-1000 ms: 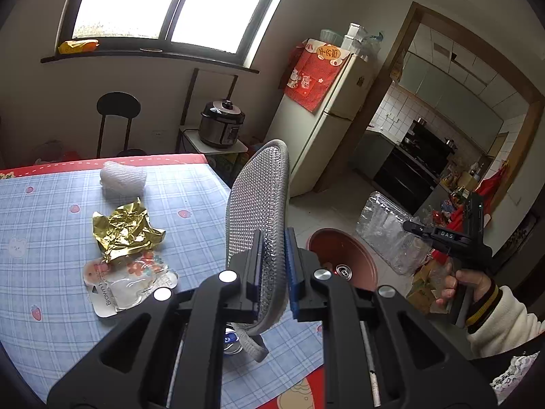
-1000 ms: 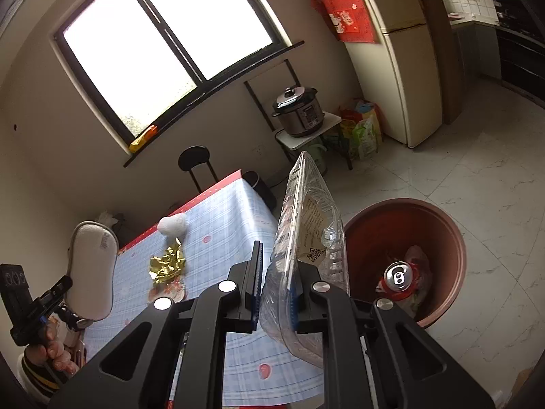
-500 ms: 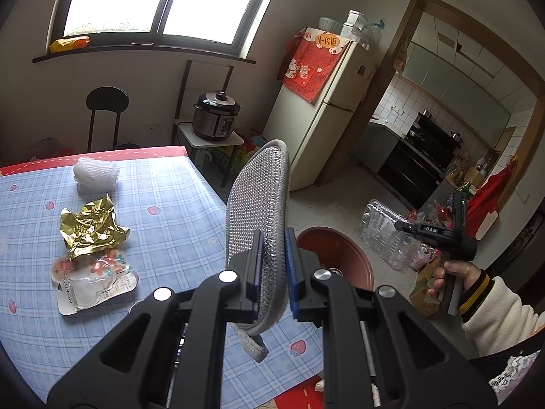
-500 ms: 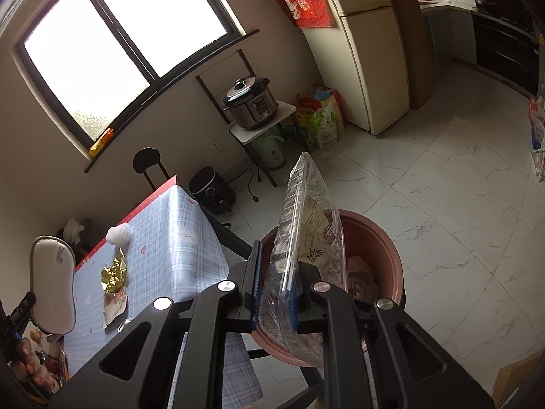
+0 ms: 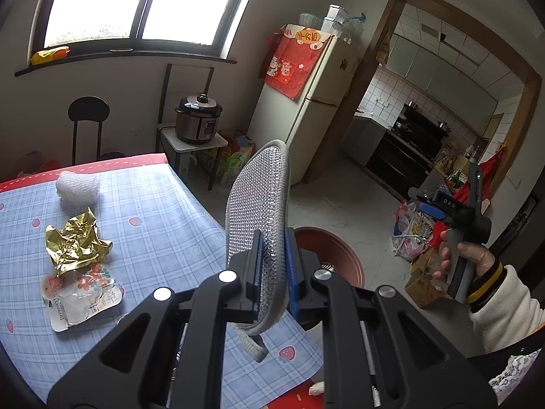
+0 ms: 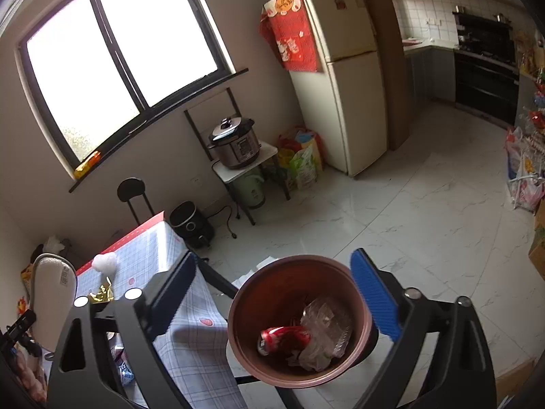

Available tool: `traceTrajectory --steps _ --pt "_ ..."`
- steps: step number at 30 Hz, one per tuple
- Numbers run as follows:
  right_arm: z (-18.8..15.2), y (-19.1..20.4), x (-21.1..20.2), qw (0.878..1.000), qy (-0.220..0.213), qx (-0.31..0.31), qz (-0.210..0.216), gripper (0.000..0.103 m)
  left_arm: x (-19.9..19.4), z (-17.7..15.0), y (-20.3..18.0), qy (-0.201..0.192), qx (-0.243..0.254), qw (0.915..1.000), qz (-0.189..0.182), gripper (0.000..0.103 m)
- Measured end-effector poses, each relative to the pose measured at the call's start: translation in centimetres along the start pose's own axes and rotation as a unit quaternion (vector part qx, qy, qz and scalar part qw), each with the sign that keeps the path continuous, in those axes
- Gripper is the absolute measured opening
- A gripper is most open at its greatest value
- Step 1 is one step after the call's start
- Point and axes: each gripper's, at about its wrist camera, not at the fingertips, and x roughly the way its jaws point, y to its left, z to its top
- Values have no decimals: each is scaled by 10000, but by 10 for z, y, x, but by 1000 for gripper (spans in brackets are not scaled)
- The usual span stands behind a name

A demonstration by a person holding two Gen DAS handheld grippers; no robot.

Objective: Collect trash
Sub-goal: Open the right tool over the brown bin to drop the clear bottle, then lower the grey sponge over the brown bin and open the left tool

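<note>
Kitchen floor: round brown plastic bin (image 6: 357,294) beside the checked blue tablecloth (image 5: 163,218), holding a crushed red can (image 6: 284,335) and clear plastic packaging (image 6: 323,334). Right gripper (image 6: 272,293) above the bin, jaws spread wide. Left gripper (image 5: 271,269) clamped on a grey mesh slipper (image 5: 255,204).

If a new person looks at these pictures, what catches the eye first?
First, the grey mesh insole, standing upright, clamped in the left claw. Next, the brown bin below the wide-open right claw, holding a red can and clear plastic.
</note>
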Motion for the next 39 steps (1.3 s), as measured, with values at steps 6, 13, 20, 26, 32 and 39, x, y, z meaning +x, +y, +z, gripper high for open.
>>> traceTrajectory --steps 6,13,20,26,32,39 --pt "11 23 -54 9979 -442 -414 -247 98 3 11 -9 -30 212 9994 -263 16" --pt "8 31 -95 9962 -524 -549 -425 98 25 25 -38 68 517 9964 -669 16" --pt "5 10 -120 9956 -541 -470 -597 98 75 36 -81 297 763 9918 -981 16" --pt "5 -19 -128 9955 -513 -296 -745 98 129 43 -114 575 833 9889 -1087 17" --pt "7 -38 -127 9951 -464 -230 -846 98 153 57 -143 282 884 9885 -1194 63" --pt "10 -42 -126 9956 -443 -221 -792 98 125 69 -144 -167 966 9903 -982 96"
